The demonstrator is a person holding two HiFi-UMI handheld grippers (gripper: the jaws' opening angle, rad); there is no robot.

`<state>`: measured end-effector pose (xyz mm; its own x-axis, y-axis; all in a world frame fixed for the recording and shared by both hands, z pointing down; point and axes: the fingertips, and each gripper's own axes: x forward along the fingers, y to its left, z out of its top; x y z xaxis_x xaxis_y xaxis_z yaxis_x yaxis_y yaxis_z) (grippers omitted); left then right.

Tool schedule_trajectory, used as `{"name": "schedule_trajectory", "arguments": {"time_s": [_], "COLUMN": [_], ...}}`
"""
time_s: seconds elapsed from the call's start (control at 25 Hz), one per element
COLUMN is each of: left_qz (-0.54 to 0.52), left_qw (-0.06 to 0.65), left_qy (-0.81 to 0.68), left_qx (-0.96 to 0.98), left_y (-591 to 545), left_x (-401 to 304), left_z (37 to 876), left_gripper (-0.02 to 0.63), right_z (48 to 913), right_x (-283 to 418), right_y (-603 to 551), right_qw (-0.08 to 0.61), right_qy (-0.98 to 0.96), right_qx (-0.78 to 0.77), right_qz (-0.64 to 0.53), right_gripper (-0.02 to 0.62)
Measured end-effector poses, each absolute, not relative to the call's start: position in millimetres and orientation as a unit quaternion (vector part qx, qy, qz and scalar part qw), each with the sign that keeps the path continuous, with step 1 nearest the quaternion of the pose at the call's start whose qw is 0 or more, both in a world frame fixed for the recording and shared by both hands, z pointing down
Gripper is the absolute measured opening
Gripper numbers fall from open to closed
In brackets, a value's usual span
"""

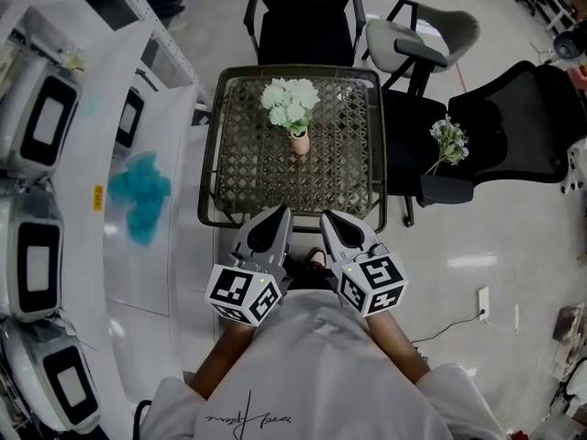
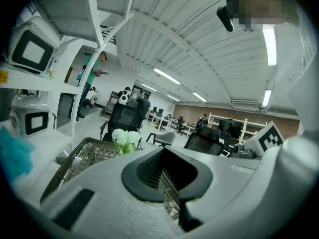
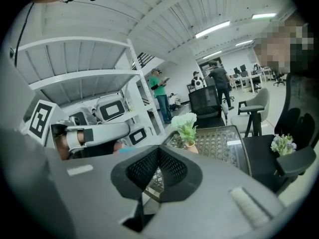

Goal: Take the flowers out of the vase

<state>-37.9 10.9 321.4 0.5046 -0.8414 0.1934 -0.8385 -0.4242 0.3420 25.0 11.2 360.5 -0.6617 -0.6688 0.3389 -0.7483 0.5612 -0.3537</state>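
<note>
The white flowers (image 1: 291,104) are seen standing upright in the small vase (image 1: 300,142), which is set on the woven table (image 1: 240,168), ahead of both grippers and well apart from them. The stems are seated in the vase's neck, so nothing has been drawn from this bunch. A smaller sprig (image 1: 448,141) is seen lying on a black chair (image 1: 514,122), ahead of the right gripper and off to its right; whether it came from the vase cannot be told. The left gripper (image 1: 278,214) is held at the table's near edge, its jaws pressed together with nothing between them. The right gripper (image 1: 328,216) is held just beside it, its jaws likewise closed on nothing. By this showing, the removal of the white bunch is judged not yet begun. A gripper has to be carried forward, opened, closed on the stems above the vase's mouth and raised, and the vase may need to be steadied by the other.
</note>
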Motion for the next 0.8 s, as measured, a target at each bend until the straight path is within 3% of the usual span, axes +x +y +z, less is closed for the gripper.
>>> {"name": "schedule_trajectory", "arguments": {"time_s": [0.8], "left_qz": [0.013], "left_qw": [0.2], "left_qy": [-0.498], "left_qx": [0.844], "left_y": [-44.3], "left_x": [-52.1], "left_z": [346.8], "left_gripper": [0.005], "right_z": [358.1], "right_x": [0.6], "right_y": [-31.8], "right_qw": [0.092], "right_qy": [-0.884], "right_qx": [0.4], "right_qz": [0.222], "right_gripper": [0.006]}}
